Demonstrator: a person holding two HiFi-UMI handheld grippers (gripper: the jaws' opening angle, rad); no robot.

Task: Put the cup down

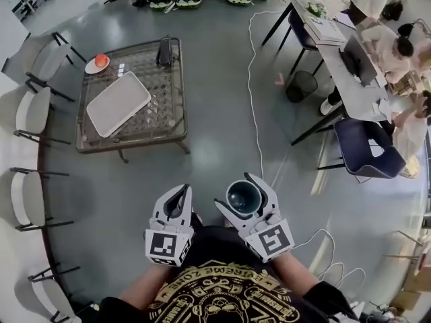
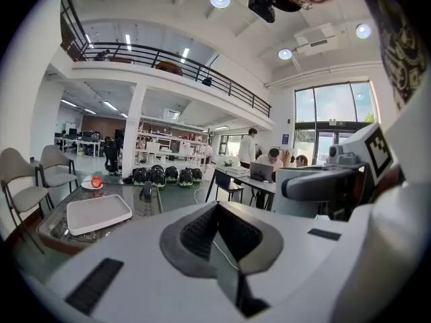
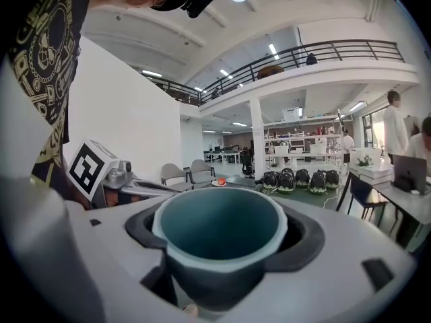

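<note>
1 cup (image 1: 242,197), teal inside, upright: clamped between the jaws of my right tongs (image 1: 235,190), which stand wide around its body, above the floor (image 1: 222,113), close in front of me. Left tongs (image 1: 180,192): jaws together, nothing in them, just left of the right pair. 1 low counter (image 1: 168,106), far left, well apart from the cup, bearing 1 white tray (image 1: 118,103) and 1 small plate (image 1: 89,66) with a red item (image 1: 101,60).

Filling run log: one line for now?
right gripper: shut on cup, upright | left gripper: shut, empty | table: ahead, not reached
</note>
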